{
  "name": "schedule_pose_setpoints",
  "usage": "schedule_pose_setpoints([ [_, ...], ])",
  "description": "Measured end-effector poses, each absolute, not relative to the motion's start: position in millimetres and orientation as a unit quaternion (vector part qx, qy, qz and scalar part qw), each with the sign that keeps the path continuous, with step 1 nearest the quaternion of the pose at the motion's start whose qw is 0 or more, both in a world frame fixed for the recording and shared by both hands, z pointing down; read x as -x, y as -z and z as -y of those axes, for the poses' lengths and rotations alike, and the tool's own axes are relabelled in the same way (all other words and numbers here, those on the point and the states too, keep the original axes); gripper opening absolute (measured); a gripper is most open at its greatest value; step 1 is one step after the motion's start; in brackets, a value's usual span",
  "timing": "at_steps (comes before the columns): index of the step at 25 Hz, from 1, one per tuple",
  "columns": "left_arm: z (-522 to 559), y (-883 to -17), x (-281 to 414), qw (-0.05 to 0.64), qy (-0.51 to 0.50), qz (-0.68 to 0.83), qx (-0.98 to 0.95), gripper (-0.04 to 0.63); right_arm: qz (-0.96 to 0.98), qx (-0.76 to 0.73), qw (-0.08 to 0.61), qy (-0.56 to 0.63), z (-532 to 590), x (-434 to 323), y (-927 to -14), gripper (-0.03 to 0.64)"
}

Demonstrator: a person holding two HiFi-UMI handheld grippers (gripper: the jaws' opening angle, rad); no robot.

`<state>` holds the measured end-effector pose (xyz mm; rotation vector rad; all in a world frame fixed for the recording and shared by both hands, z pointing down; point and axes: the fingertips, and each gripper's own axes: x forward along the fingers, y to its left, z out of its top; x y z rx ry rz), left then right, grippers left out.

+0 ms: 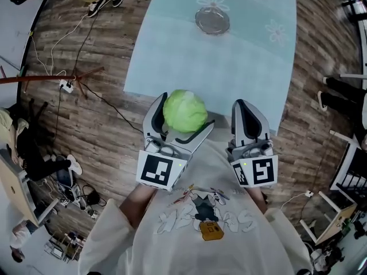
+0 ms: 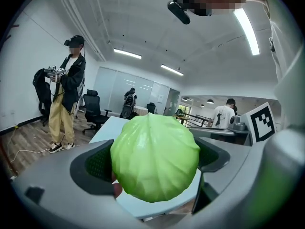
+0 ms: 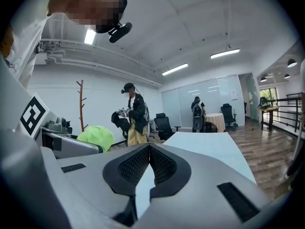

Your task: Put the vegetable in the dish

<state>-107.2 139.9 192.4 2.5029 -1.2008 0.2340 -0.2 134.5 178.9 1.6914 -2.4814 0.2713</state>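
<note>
Waxy, smooth, faintly ribbed: that was the cabbage [image 1: 184, 109] in the left gripper [image 1: 186, 114]. It and the right gripper [image 3: 149, 149] were matt grey plastic, with dimpled black pads [image 3: 136, 168]. Ahead of them a glossy dish [image 1: 212, 20] gleamed on the table [image 1: 246, 67], with its matt pale cloth; beside them lay a wood-plank floor [image 1: 114, 119].

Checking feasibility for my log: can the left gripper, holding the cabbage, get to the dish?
Probably yes: nothing stands on the table between the left gripper, shut on the cabbage, and the dish toward its far end.
</note>
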Motion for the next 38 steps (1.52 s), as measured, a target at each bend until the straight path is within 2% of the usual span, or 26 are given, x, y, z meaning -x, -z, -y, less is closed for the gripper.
schedule_pose_setpoints([
  [4,-121.2,-198.8,101.4,0.184,-0.093,0.431,-0.879,0.523,0.822,-0.558,0.059,-0.096,-117.1,-6.4,-182.5,0.023],
  [10,-85.2,-214.3,81.2,0.148,-0.091,0.442,-0.880,0.523,0.822,-0.557,0.059,-0.105,-94.8,-26.7,-191.3,0.023],
  [21,-7.9,-241.8,41.9,0.159,-0.107,0.455,-0.870,0.523,0.821,-0.555,0.077,-0.111,-36.4,-68.4,-223.6,0.023],
  [38,73.3,-276.5,9.2,0.163,-0.128,0.468,-0.859,0.523,0.835,-0.530,0.071,-0.131,39.9,-87.7,-262.1,0.023],
])
